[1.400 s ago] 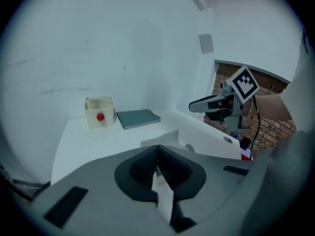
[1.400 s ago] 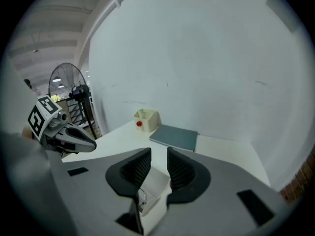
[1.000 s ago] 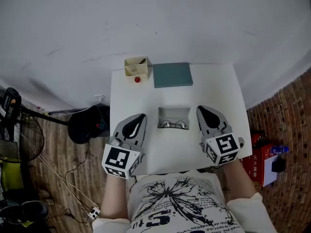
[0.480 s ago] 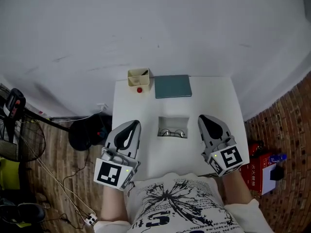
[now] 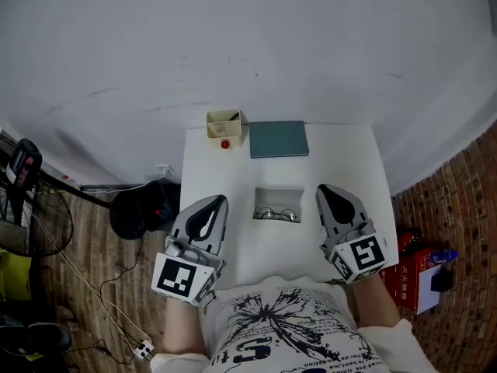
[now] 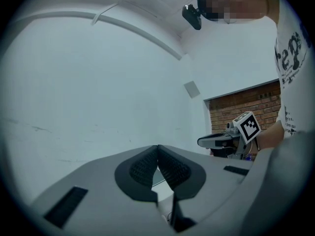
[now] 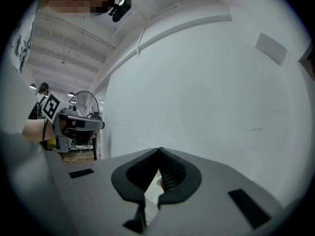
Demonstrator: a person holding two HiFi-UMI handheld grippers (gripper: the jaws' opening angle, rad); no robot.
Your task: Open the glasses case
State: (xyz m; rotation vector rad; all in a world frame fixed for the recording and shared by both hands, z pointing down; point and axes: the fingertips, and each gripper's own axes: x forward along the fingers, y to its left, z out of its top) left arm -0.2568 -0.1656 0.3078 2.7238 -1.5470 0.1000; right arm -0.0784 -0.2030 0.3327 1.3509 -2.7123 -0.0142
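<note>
A teal glasses case [image 5: 279, 139] lies closed and flat at the far edge of the small white table [image 5: 357, 158]. A pair of glasses [image 5: 277, 214] rests in a shallow white tray [image 5: 278, 194] at the table's middle. My left gripper [image 5: 216, 202] hovers left of the tray, its jaws shut with nothing between them. My right gripper [image 5: 323, 191] hovers right of the tray, also shut and empty. In the left gripper view the tips [image 6: 157, 147] meet; in the right gripper view the tips [image 7: 159, 151] meet too. Both point level toward the white wall.
A cream pen holder [image 5: 223, 123] with a red object [image 5: 225, 144] by it stands at the table's far left corner. A fan [image 5: 31, 208] and cables lie on the floor at left. A red box [image 5: 411, 278] sits on the floor at right.
Both grippers rose a little toward the camera and drew back toward the table's near edge. Their jaws stayed shut. The case and glasses did not move.
</note>
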